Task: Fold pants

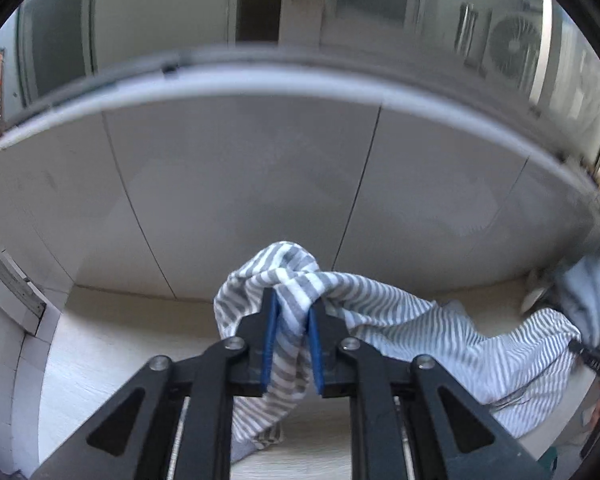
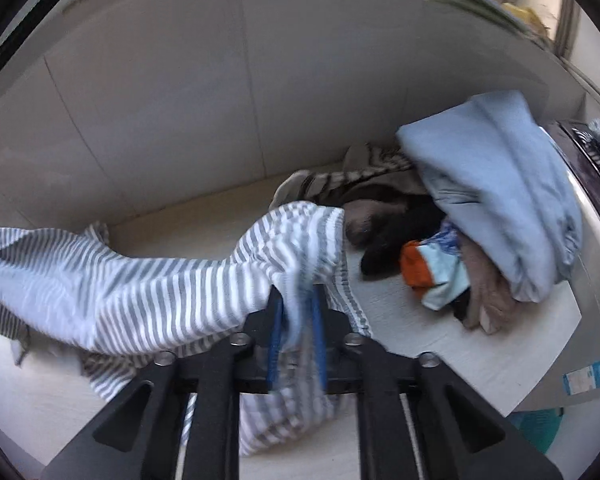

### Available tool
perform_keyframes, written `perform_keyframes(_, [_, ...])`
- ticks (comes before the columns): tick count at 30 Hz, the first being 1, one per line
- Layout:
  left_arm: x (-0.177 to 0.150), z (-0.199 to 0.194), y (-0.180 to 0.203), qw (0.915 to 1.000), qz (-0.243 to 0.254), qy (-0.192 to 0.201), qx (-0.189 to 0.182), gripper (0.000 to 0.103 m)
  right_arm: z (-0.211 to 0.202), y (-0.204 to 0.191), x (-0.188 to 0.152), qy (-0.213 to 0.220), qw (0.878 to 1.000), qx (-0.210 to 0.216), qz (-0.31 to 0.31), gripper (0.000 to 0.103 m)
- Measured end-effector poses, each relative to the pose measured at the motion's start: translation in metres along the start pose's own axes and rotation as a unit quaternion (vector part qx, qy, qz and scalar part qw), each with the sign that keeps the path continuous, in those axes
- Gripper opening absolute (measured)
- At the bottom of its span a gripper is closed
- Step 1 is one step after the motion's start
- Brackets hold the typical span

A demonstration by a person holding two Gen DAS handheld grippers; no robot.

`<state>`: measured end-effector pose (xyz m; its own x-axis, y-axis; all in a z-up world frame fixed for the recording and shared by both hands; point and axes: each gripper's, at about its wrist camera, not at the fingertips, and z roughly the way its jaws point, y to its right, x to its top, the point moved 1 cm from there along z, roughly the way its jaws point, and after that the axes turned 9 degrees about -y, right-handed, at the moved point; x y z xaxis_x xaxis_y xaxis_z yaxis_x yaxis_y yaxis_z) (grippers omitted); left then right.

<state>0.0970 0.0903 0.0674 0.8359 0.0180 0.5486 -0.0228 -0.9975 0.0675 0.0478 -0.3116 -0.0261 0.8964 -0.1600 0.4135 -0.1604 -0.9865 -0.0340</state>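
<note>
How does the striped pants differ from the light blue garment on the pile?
The striped pants carry grey and white stripes; the light blue garment is plain. The pants hang stretched out and lifted off the surface, while the blue garment lies bunched on top of the clothes pile. Both are soft, unfolded fabric.

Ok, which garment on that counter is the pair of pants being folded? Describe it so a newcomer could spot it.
Start at the pale countertop against the white wall. A heap of clothes sits at its right end, topped by a light blue garment. The striped pants stretch left from that heap, gripped in both tongs; their grey and white stripes set them apart.
</note>
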Motion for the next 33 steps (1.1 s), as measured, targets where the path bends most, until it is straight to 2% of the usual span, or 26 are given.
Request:
perform_keyframes(1, [-0.002,0.010,0.001,0.9999,0.007,-0.014,0.003,0.021,0.004,-0.005,0.001,-0.005,1.000,-0.006,-0.004,0.026])
perform_keyframes(3, [-0.007,0.025,0.001,0.9988,0.016,-0.043,0.018,0.042,0.007,-0.012,-0.001,-0.010,1.000,-0.002,-0.011,0.035])
perform_keyframes(4, [-0.011,0.031,0.001,0.9979,0.014,-0.056,0.031,0.054,0.007,-0.017,-0.002,-0.014,1.000,0.002,-0.016,0.036])
perform_keyframes(5, [-0.015,0.032,0.000,0.9977,0.011,-0.059,0.033,0.056,0.006,-0.020,-0.004,-0.015,1.000,0.003,-0.021,0.037])
perform_keyframes(7, [-0.022,0.031,-0.004,0.9979,0.004,-0.062,0.022,0.056,0.002,-0.029,-0.010,-0.014,0.999,-0.008,-0.039,0.037])
perform_keyframes(9, [-0.029,0.028,-0.007,0.9977,-0.009,-0.066,0.010,0.059,-0.003,-0.039,-0.017,-0.012,0.998,-0.002,-0.059,0.037])
perform_keyframes(13, [-0.050,0.028,-0.007,0.9946,-0.034,-0.090,-0.038,0.061,-0.016,-0.081,-0.035,-0.024,0.990,0.057,-0.124,0.037])
perform_keyframes(16, [-0.069,0.033,0.005,0.9918,-0.033,-0.109,-0.059,0.061,-0.014,-0.120,-0.052,-0.051,0.978,0.119,-0.165,0.037])
perform_keyframes(23, [-0.096,0.046,0.019,0.9892,-0.010,-0.138,-0.048,0.061,0.013,-0.192,-0.076,-0.101,0.955,0.185,-0.208,0.037])
perform_keyframes(26, [-0.104,0.047,0.018,0.9890,-0.003,-0.141,-0.044,0.061,0.027,-0.210,-0.075,-0.118,0.953,0.194,-0.201,0.037])
perform_keyframes(31, [-0.113,0.045,0.011,0.9889,0.005,-0.145,-0.033,0.061,0.046,-0.227,-0.062,-0.132,0.957,0.184,-0.179,0.037])
perform_keyframes(32, [-0.115,0.045,0.009,0.9886,0.003,-0.146,-0.035,0.061,0.047,-0.229,-0.062,-0.134,0.957,0.183,-0.178,0.035])
perform_keyframes(33, [-0.117,0.045,0.007,0.9883,0.002,-0.148,-0.038,0.061,0.048,-0.232,-0.062,-0.134,0.957,0.184,-0.179,0.023])
